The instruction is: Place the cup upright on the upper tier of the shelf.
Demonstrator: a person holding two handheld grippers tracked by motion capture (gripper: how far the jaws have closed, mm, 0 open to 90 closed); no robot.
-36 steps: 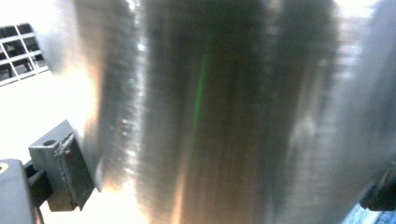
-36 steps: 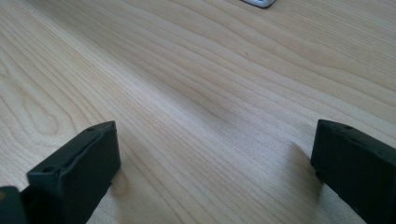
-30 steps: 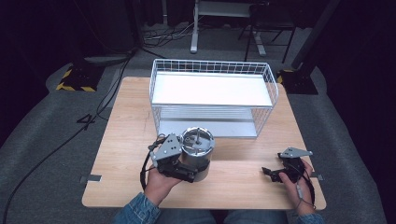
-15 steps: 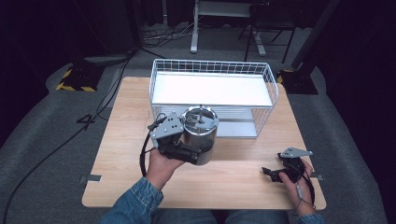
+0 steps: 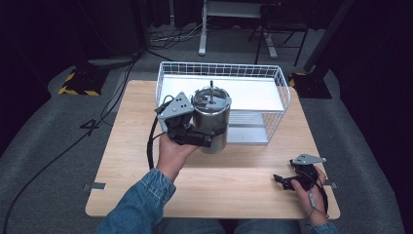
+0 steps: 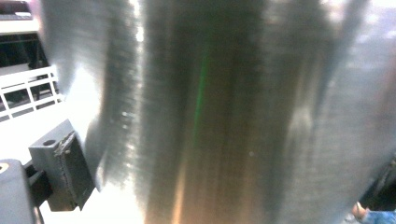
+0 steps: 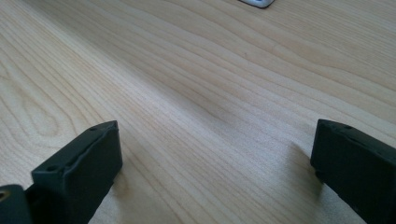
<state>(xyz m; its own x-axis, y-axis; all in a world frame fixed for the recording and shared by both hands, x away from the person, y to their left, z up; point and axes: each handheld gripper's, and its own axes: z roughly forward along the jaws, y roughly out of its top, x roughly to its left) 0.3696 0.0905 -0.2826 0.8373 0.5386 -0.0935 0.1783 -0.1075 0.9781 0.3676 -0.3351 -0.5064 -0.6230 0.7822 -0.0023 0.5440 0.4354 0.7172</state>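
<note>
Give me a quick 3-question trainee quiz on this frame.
1. True or false: the left claw grips the metal pot.
2. Where is the pot? A) on the floor B) held up at the front of the wire basket C) beside the right claw
3. Fill in: the right claw's jaws stand ____ over the wooden table.

Key: 1 true; 2 B; 3 open.

A white wire basket [image 5: 275, 97] is sitting at the far edge of the wooden counter [image 5: 126, 146], toward its right corner. Black cables [image 5: 112, 105] are trailing across the grey floor [image 5: 44, 141] past the left edge.
</note>
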